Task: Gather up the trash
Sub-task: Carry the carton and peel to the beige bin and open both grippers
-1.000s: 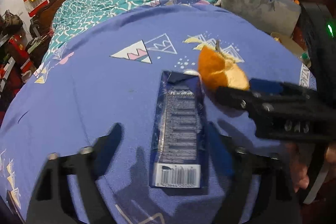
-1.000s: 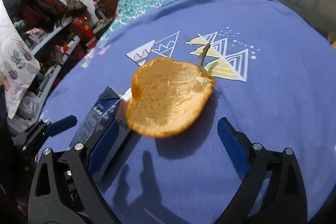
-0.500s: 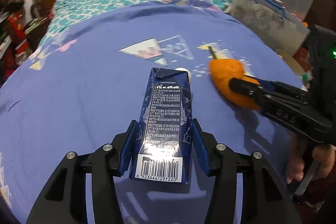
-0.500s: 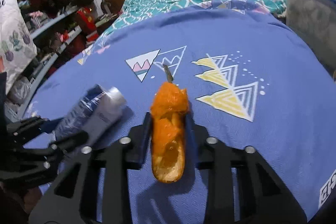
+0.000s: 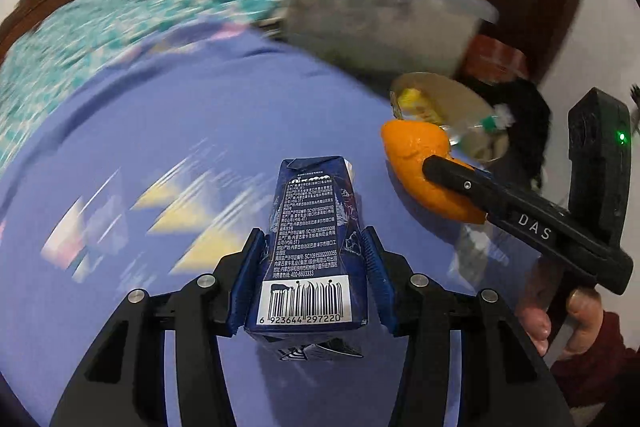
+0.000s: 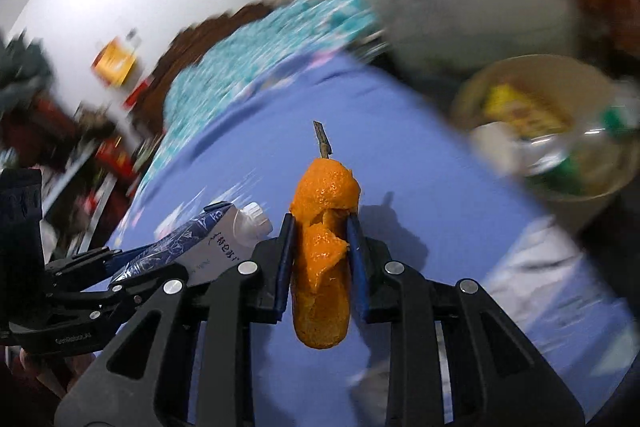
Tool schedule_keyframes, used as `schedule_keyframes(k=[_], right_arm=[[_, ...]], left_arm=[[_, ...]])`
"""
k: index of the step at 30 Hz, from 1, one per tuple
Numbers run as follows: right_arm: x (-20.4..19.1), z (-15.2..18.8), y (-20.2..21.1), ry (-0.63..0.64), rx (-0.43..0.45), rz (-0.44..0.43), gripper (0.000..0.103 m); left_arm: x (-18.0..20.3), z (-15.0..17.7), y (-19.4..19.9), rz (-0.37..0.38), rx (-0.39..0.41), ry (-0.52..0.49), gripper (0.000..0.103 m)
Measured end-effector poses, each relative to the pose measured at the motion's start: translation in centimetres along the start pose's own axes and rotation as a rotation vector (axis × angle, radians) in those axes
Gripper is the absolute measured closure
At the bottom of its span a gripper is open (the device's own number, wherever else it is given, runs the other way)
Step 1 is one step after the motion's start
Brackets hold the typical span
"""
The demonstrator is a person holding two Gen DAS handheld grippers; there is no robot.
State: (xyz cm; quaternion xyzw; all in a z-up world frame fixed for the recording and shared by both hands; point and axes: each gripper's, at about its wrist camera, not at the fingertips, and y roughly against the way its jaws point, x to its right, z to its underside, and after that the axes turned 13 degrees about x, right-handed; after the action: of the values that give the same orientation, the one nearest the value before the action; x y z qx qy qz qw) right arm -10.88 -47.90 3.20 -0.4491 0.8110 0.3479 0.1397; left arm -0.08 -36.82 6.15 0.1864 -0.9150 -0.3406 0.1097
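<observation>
Right now I have both pieces of trash lifted off the blue bedspread [image 5: 192, 131] and am carrying them toward the trash bowl [image 6: 532, 67], which sits just off the bed's far right edge with a yellow wrapper [image 6: 520, 111] and a clear bottle [image 6: 576, 151] already in it. My left gripper [image 5: 313, 267] has its jaws pressed on the sides of the dark blue milk carton [image 5: 310, 227], barcode end toward the camera. My right gripper [image 6: 320, 247] is still squeezing in, its jaws closing on the folded orange peel [image 6: 324, 227], stem pointing away from me. From the left wrist view the peel sits nearer the bowl than the carton does, almost over its near rim. So this is the transport step, as I judge it. The next move calls for bringing each load fully over the bowl's opening before letting go, peel first, since a release short of the rim would drop it back on the bedspread.
</observation>
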Motion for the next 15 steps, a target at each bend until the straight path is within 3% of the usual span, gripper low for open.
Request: schedule_keyframes(k=[4, 9, 10, 11, 12, 13, 15], right_arm=[[6.1, -3.3, 1.6, -0.085, 0.079, 0.089, 0.075], [10.9, -6.2, 1.7, -0.148, 0.134, 0.157, 0.075], [12.0, -7.0, 1.2, -0.161, 0.147, 0.17, 0.074], [12.5, -7.5, 0.7, -0.164, 0.149, 0.182, 0.066], [13.3, -7.9, -0.1, -0.167, 0.141, 0.198, 0.058], [13.9, -8.1, -0.6, -0.18, 0.134, 0.221, 0.043], [15.4, -8.2, -0.3, -0.238, 0.153, 0.221, 0.043]], left_arm=[[5.3, -4.4, -4.5, 0.089, 0.002, -0.07, 0.056], [10.8, -8.5, -9.5, 0.134, 0.033, -0.149, 0.056], [11.8, -9.1, -10.7, 0.14, 0.039, -0.162, 0.055], [12.6, -9.7, -11.8, 0.143, 0.041, -0.17, 0.054], [13.4, -10.1, -13.4, 0.145, 0.03, -0.172, 0.048], [14.0, -10.2, -15.0, 0.136, 0.0, -0.175, 0.02], [14.3, -9.9, -17.2, 0.067, -0.041, -0.167, 0.015]])
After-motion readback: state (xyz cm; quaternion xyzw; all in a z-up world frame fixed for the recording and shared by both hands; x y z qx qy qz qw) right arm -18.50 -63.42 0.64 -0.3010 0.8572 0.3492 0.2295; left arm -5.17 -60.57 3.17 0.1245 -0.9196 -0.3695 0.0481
